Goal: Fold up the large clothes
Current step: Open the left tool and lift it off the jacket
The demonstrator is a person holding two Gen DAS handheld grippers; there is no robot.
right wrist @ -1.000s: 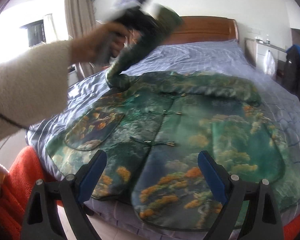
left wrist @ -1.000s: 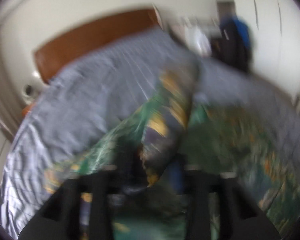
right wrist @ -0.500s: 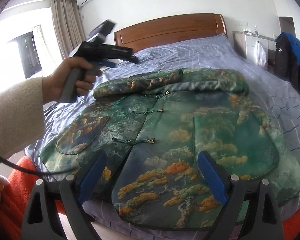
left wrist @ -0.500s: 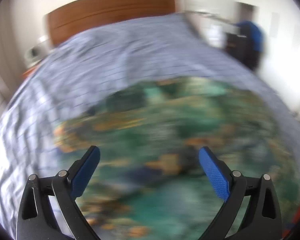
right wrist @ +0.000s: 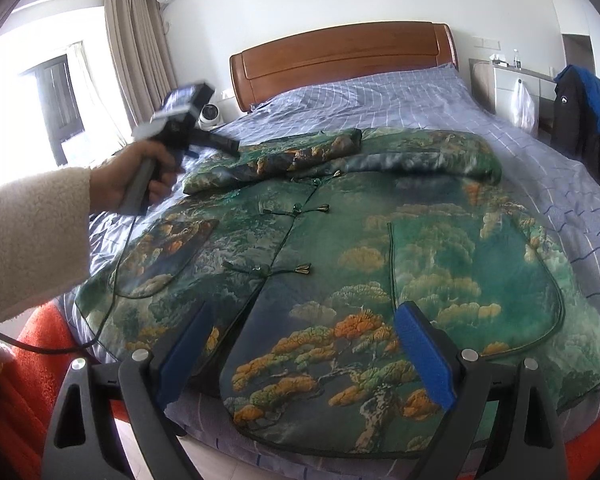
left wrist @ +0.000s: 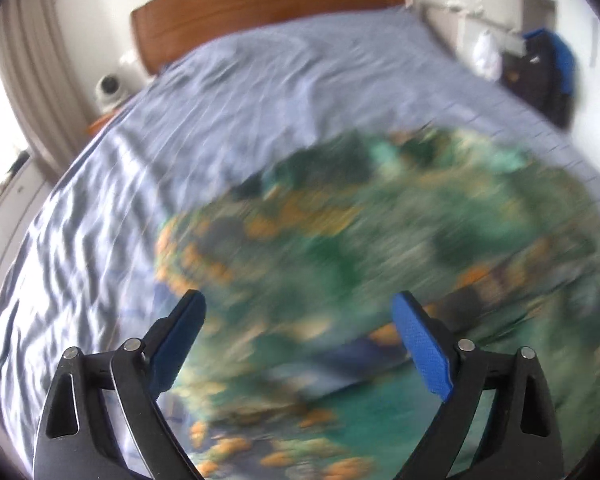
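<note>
A large green jacket (right wrist: 379,248) with orange tree print lies front up on the bed, both sleeves folded across its collar end (right wrist: 339,156). It shows blurred in the left wrist view (left wrist: 359,272). My left gripper (left wrist: 300,312) is open and empty above the jacket's left side; in the right wrist view it (right wrist: 224,144) hangs in the air by the folded left sleeve. My right gripper (right wrist: 300,320) is open and empty above the jacket's hem at the foot of the bed.
The bed (right wrist: 379,96) has a blue checked sheet and a wooden headboard (right wrist: 339,56). A dark and blue coat (right wrist: 579,112) hangs at the right. An orange cloth (right wrist: 40,340) lies at the bed's near left. A cable (right wrist: 100,312) trails from the left gripper.
My left gripper let go of the left sleeve, which now lies folded across the collar end, and drew back to the left. My right gripper has stayed open over the hem.
</note>
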